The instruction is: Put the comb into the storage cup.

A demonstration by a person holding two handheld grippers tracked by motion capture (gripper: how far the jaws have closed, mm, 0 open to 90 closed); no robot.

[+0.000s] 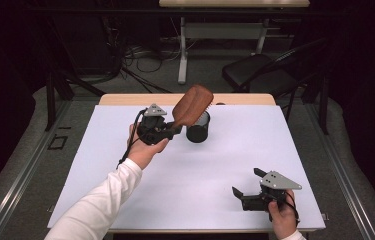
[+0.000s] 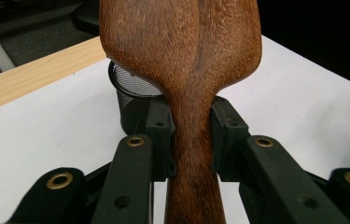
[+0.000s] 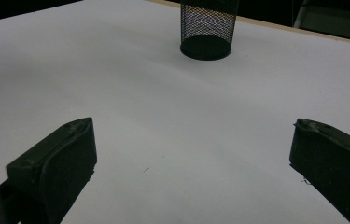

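**Hairbrush held above mesh cup, drop still to come**

A wooden hairbrush (image 1: 192, 104) hangs in the air over the far middle of a white table (image 1: 100, 165), its handle clamped between the jaws of the left gripper (image 1: 174, 131). In the left gripper view the two black jaws press on either side of the narrow neck of the handle, just below the wide paddle, which rises up and away from the hand. The high view shows the brush tilted, head uppermost and bristles turned away to the right, with the paddle just over the black mesh cup (image 1: 198, 127) that stands upright on the table top.

The pick-up looks complete: the brush is off the surface and firmly gripped. What appears to be left is the placing itself, since no part of the brush is yet inside the cup, and it is the head, not the handle, that sits nearest the rim. Whether the brush goes in head first or must be turned cannot be told from here.

The right gripper (image 1: 245, 192) rests low at the near right corner, well apart from the cup, its jaws spread wide with nothing between them; the right gripper view looks across bare table towards the mesh cup.
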